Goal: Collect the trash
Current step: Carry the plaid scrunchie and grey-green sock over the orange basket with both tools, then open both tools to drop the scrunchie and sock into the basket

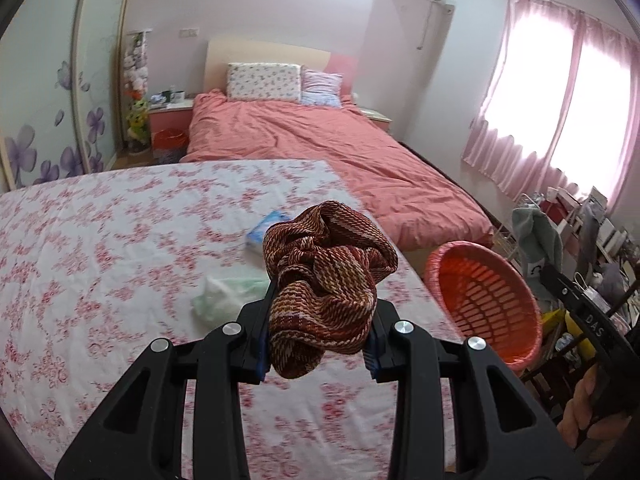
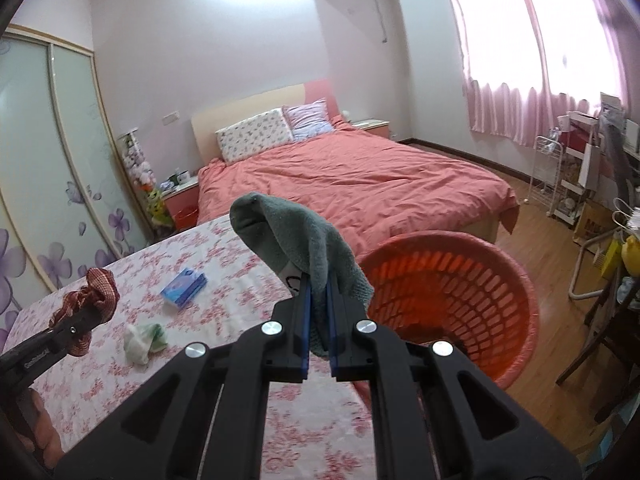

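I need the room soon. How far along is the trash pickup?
Nothing clearly done; the basket interior shows only a dark patch. In hand: left gripper clamps the red cloth, right gripper the green sock. Left on the table: blue packet, crumpled wrapper.

left gripper (image 1: 318, 344) clamped, right gripper (image 2: 319, 346) clamped

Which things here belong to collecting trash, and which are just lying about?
Part of the job:
left hand-held gripper holding red woven cloth
right hand-held gripper holding green cloth
orange basket
crumpled wrapper
blue packet

Lying about:
pillows
pink curtains
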